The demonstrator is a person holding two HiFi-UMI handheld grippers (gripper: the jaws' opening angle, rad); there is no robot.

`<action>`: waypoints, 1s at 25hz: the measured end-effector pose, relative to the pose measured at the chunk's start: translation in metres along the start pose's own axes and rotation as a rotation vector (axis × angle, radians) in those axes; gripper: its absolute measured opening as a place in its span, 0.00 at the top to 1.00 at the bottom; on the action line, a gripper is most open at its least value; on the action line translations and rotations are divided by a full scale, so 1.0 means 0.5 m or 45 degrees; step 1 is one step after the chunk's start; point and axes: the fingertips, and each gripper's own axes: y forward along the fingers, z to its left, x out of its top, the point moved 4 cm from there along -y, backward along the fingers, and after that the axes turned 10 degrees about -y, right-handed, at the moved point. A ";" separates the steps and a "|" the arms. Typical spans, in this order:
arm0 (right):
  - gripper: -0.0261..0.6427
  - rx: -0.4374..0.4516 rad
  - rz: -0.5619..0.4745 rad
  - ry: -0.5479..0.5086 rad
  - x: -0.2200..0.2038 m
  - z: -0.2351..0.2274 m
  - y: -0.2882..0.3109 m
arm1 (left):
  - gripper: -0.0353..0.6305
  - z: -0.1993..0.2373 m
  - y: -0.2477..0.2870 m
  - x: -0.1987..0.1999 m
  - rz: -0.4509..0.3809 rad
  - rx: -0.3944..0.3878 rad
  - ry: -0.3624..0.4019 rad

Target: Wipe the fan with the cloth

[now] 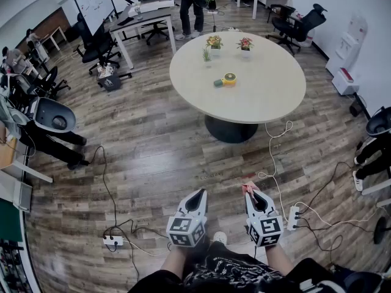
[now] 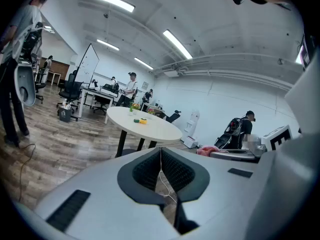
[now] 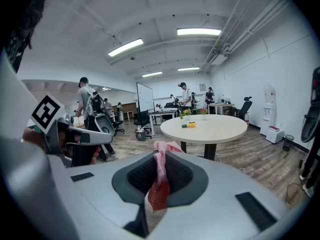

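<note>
A small yellow fan with a green part beside it lies on the round beige table, far ahead of both grippers; it also shows as the fan and the fan in the gripper views. My right gripper is shut on a pink-red cloth, whose end sticks out past the tips as the cloth. My left gripper is shut with nothing between its jaws. Both are held low over the wooden floor, well short of the table.
Two potted plants stand at the table's far side. Cables and power strips lie on the floor around my feet. Office chairs, desks, a whiteboard and people fill the room's edges.
</note>
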 end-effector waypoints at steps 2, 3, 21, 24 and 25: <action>0.90 0.000 -0.004 0.000 0.002 0.008 -0.021 | 0.91 -0.017 -0.025 -0.014 0.026 -0.016 0.017; 0.90 -0.003 -0.003 0.003 0.003 0.014 -0.030 | 0.91 -0.025 -0.035 -0.022 0.042 -0.024 0.028; 0.89 -0.104 -0.080 0.004 0.075 0.013 -0.062 | 0.91 -0.044 -0.061 0.023 0.046 -0.152 0.213; 0.89 -0.149 -0.128 0.015 0.100 -0.002 -0.047 | 0.91 -0.028 -0.058 0.050 0.021 -0.167 0.227; 0.89 -0.162 -0.149 0.018 0.112 -0.007 -0.040 | 0.91 -0.022 -0.054 0.058 0.014 -0.171 0.234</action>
